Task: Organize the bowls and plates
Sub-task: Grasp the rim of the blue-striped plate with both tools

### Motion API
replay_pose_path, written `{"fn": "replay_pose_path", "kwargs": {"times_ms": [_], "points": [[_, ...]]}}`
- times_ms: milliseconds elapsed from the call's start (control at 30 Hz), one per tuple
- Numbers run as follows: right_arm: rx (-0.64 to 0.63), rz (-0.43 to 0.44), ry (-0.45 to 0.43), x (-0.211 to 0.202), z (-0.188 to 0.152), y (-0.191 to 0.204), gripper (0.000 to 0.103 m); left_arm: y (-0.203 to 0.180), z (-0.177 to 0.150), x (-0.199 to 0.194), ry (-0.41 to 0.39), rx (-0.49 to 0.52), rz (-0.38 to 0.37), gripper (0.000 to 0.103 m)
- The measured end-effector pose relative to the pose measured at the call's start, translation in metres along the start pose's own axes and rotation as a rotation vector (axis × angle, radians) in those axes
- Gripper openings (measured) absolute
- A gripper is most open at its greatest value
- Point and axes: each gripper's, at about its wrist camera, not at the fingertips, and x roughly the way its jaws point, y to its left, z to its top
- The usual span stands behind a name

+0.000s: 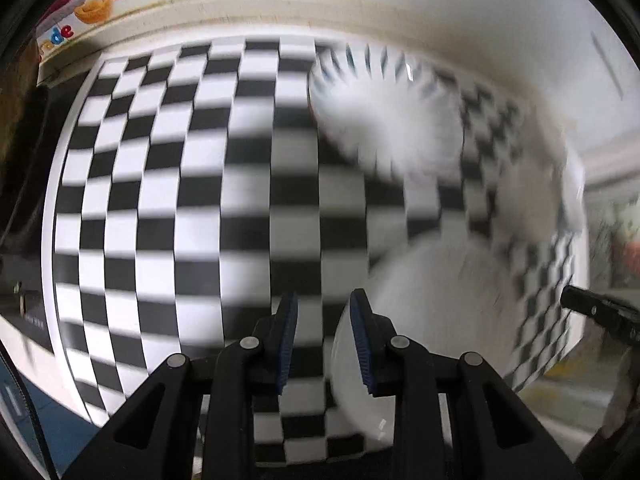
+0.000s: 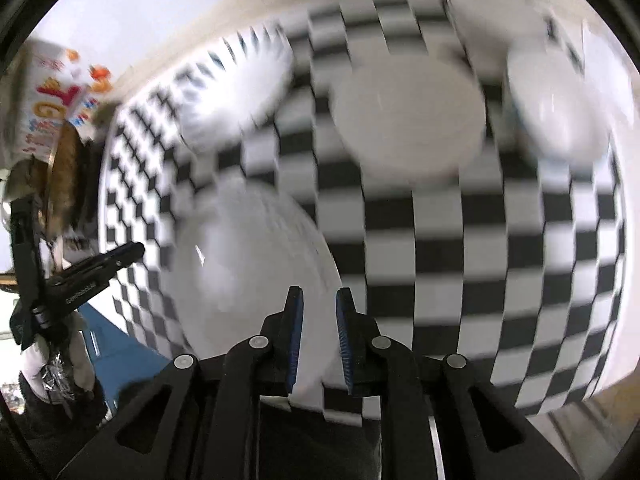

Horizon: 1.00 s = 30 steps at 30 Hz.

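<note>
Though blurred, both tongs (image 1: 324, 300) (image 2: 319, 296) narrowly parted, empty, above checkered cloth (image 1: 180, 200) beside white plate (image 2: 248, 264).

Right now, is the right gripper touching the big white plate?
Apart. The right wrist view shows right gripper fingers open with nothing between them, above the white plate.

Both views are smeared by motion. The striped plate (image 1: 384, 120) far back is a blur, its rim pattern unreadable. The near plate (image 2: 248, 264) runs behind the right hand-held gripper (image 2: 319, 340). A bowl (image 2: 492, 0) is cut off by the picture's top edge.
</note>
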Motion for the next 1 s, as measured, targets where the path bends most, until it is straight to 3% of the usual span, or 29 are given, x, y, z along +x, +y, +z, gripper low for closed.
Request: {"fn": "replay_pose_path", "kwargs": {"times_ms": [67, 100, 233, 333, 467, 633, 700, 733, 867, 1000], "points": [[-0.017, 0.028, -0.051, -0.013, 0.025, 0.011, 0.039, 0.004, 0.024, -0.003, -0.024, -0.011, -0.004, 0.025], [-0.025, 0.042, -0.075, -0.017, 0.040, 0.017, 0.041, 0.007, 0.039, -0.003, -0.034, -0.017, -0.007, 0.025], [-0.005, 0.079, -0.125, -0.005, 0.106, 0.030, 0.042, 0.018, 0.094, 0.017, -0.015, -0.061, -0.049, 0.025], [0.018, 0.090, -0.097, 0.028, 0.156, 0.034, 0.042, 0.021, 0.117, 0.042, 0.029, -0.079, -0.076, 0.025], [0.069, 0.097, -0.033, 0.069, 0.196, 0.032, 0.042, 0.023, 0.141, 0.079, 0.098, -0.089, -0.076, 0.025], [0.090, 0.065, 0.013, 0.104, 0.222, 0.025, 0.041, 0.026, 0.152, 0.109, 0.165, -0.098, -0.086, 0.025], [0.094, 0.051, 0.029, 0.114, 0.226, 0.023, 0.041, 0.024, 0.155, 0.108, 0.148, -0.092, -0.093, 0.025], [0.095, 0.045, 0.039, 0.119, 0.228, 0.022, 0.039, 0.022, 0.157, 0.108, 0.149, -0.082, -0.093, 0.024], [0.087, 0.031, 0.072, 0.135, 0.230, 0.018, 0.014, 0.013, 0.159, 0.106, 0.128, -0.047, -0.066, 0.019], [0.053, 0.014, 0.055, 0.134, 0.225, 0.020, 0.013, 0.004, 0.155, 0.102, 0.112, -0.021, -0.038, 0.019]]}}
